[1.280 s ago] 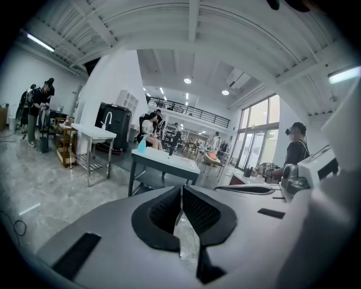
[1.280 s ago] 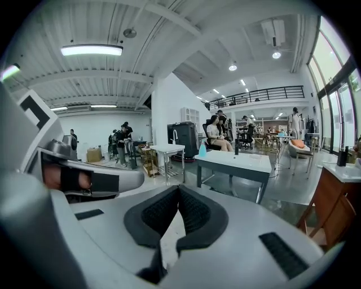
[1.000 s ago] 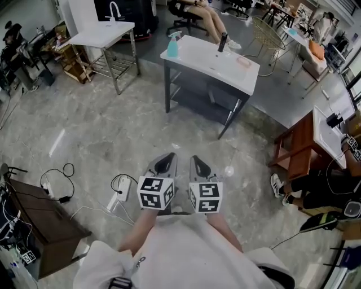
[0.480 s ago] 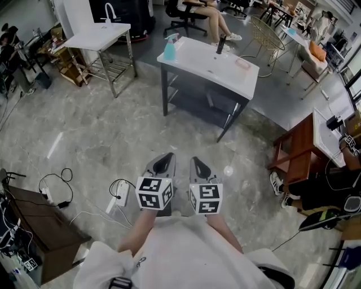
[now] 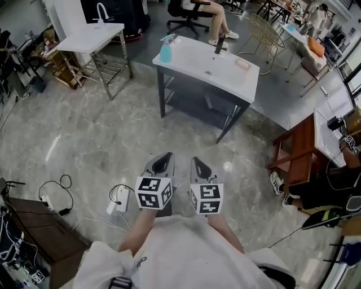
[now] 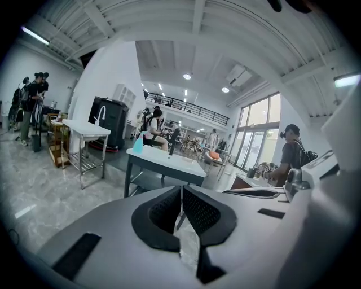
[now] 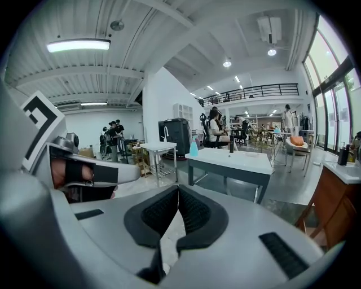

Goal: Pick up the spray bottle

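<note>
Spray bottle [image 5: 165, 49] on far tabletop [image 5: 210, 72] tiny in every view, nozzle detail and label unreadable. Dark upright item [image 5: 219, 43] and flat pink item [image 5: 243, 62] beside it too small to name. Seated person [image 5: 210, 12] behind cut off by head view's top edge; wearer's forearms [image 5: 140, 228] run under white clothing [image 5: 180, 254] at the bottom edge.

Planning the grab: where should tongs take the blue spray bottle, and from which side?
Probably the blue body below the trigger head of the bottle, coming level from the table's left end: it stands upright at that corner, with nothing close beside it.
</note>
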`<state>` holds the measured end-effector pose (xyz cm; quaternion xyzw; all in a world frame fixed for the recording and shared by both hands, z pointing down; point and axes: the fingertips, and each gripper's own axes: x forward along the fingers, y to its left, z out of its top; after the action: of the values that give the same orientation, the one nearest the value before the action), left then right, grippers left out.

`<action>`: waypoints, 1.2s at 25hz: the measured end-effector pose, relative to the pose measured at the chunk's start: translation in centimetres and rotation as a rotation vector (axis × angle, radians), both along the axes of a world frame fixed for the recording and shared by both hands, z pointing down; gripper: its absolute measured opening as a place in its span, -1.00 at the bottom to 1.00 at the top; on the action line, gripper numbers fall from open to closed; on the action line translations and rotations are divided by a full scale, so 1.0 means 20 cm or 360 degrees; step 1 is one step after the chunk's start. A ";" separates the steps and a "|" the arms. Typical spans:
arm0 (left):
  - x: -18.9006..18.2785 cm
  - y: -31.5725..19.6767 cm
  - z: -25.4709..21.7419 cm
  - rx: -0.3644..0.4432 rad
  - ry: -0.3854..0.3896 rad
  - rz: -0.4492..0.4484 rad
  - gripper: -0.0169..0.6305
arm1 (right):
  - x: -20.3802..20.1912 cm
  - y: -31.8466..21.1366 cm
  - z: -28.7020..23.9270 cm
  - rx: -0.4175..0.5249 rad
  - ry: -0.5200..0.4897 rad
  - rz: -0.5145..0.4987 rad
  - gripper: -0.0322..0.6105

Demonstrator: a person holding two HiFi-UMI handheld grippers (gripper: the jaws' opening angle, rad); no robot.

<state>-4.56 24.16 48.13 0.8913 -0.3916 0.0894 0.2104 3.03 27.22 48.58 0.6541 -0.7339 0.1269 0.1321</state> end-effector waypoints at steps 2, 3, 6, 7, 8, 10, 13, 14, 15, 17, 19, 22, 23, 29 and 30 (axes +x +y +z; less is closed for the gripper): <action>0.01 -0.07 0.00 -0.0003 -0.0004 0.0016 -0.85 | 0.01 -0.06 0.00 -0.0005 0.0002 0.0016 -0.81; 0.01 -0.11 0.00 -0.0004 -0.0004 0.0024 -0.85 | 0.02 -0.10 0.00 -0.0009 0.0002 0.0024 -0.81; 0.03 -0.22 0.00 -0.0001 0.0002 0.0044 -0.85 | 0.02 -0.20 0.00 -0.0017 0.0002 0.0042 -0.81; 0.03 -0.26 -0.01 0.0003 0.0002 0.0052 -0.85 | 0.03 -0.24 0.00 -0.0018 0.0003 0.0048 -0.81; 0.03 -0.30 -0.01 0.0006 -0.0001 0.0059 -0.85 | 0.03 -0.27 0.00 -0.0019 0.0003 0.0054 -0.81; 0.02 -0.36 0.00 0.0005 -0.0010 0.0072 -0.85 | 0.02 -0.34 0.00 -0.0023 0.0005 0.0064 -0.81; 0.01 -0.46 0.01 -0.0004 -0.0014 0.0087 -0.85 | 0.00 -0.44 -0.01 -0.0025 0.0006 0.0078 -0.81; 0.00 -0.50 0.01 -0.0006 -0.0014 0.0091 -0.85 | -0.01 -0.47 0.00 -0.0027 0.0004 0.0082 -0.81; -0.01 -0.53 0.01 -0.0008 -0.0014 0.0094 -0.85 | -0.01 -0.51 0.00 -0.0030 0.0002 0.0085 -0.81; -0.02 -0.60 0.02 -0.0013 -0.0014 0.0097 -0.85 | -0.03 -0.57 0.01 -0.0038 0.0001 0.0090 -0.81; -0.04 -0.67 0.02 -0.0014 -0.0013 0.0103 -0.85 | -0.04 -0.64 0.01 -0.0042 0.0001 0.0098 -0.81; -0.06 -0.78 0.01 -0.0010 -0.0013 0.0116 -0.85 | -0.06 -0.75 0.01 -0.0039 0.0002 0.0114 -0.81; -0.06 -0.82 0.02 -0.0010 -0.0014 0.0122 -0.85 | -0.06 -0.78 0.02 -0.0040 0.0002 0.0120 -0.81; -0.05 -0.99 0.02 0.0005 -0.0018 0.0180 -0.85 | -0.06 -0.95 0.02 -0.0025 -0.0010 0.0170 -0.81; -0.05 -1.01 0.01 0.0008 -0.0019 0.0188 -0.85 | -0.05 -0.97 0.02 -0.0022 -0.0012 0.0179 -0.81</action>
<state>-5.49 3.94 48.36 0.9128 -0.3399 0.1061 0.2001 1.94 7.81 48.96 0.6929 -0.6956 0.1417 0.1265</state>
